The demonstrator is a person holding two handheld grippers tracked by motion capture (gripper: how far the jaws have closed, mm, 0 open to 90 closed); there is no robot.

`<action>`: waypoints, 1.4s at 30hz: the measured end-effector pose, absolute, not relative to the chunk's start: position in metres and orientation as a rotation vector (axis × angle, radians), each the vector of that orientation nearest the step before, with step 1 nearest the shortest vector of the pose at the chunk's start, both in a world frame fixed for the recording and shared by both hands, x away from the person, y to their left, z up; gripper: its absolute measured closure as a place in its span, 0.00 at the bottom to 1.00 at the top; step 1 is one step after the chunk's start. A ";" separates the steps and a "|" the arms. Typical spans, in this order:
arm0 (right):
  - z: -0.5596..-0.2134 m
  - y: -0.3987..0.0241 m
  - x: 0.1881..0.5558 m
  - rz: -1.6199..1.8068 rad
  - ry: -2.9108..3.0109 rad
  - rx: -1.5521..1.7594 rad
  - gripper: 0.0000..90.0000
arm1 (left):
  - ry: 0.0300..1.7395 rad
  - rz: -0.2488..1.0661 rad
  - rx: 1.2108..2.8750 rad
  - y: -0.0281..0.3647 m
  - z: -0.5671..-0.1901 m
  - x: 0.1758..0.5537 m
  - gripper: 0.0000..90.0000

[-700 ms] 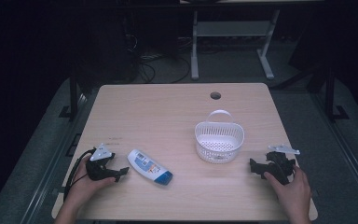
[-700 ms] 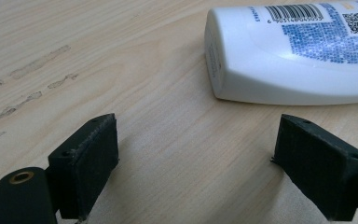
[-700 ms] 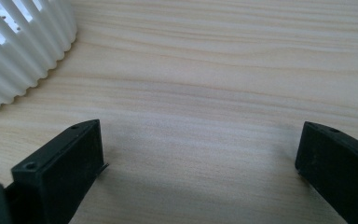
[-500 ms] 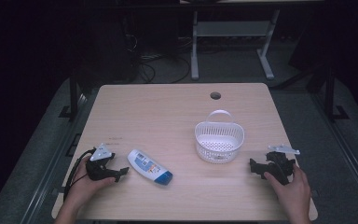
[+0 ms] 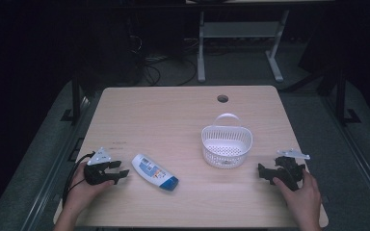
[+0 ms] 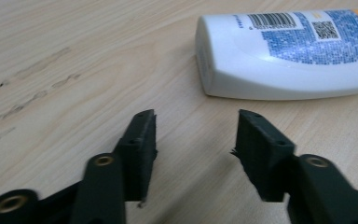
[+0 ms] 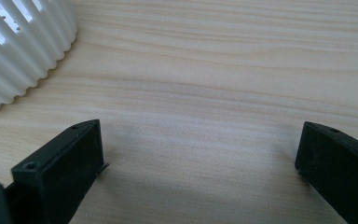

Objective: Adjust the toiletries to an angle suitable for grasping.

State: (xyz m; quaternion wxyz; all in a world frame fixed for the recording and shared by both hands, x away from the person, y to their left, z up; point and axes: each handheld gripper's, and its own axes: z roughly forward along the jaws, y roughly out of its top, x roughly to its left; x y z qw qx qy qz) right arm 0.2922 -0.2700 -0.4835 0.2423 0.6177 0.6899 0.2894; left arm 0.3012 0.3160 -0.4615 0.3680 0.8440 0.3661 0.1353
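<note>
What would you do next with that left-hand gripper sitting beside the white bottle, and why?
Probably ease the left gripper forward and a little to the side, so its jaws straddle the near end of the bottle. The jaws stand open with only bare table between them, and the bottle lies flat just ahead, untouched. The white basket stands empty nearby, a likely place for it.

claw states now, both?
Left claw: open, empty, bottle just ahead.
Right claw: open wide, empty, beside the basket.
</note>
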 end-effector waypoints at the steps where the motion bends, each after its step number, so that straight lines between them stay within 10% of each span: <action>1: -0.483 -0.270 0.292 0.792 1.886 1.689 0.00 | 0.929 0.336 2.163 0.318 -0.459 0.301 0.69; 6: -0.483 -0.270 0.292 0.791 1.886 1.689 0.00 | 0.920 0.264 2.158 0.319 -0.453 0.299 1.00; 42: -0.483 -0.270 0.292 0.791 1.887 1.687 0.00 | 0.647 0.053 2.181 0.244 -0.431 0.279 1.00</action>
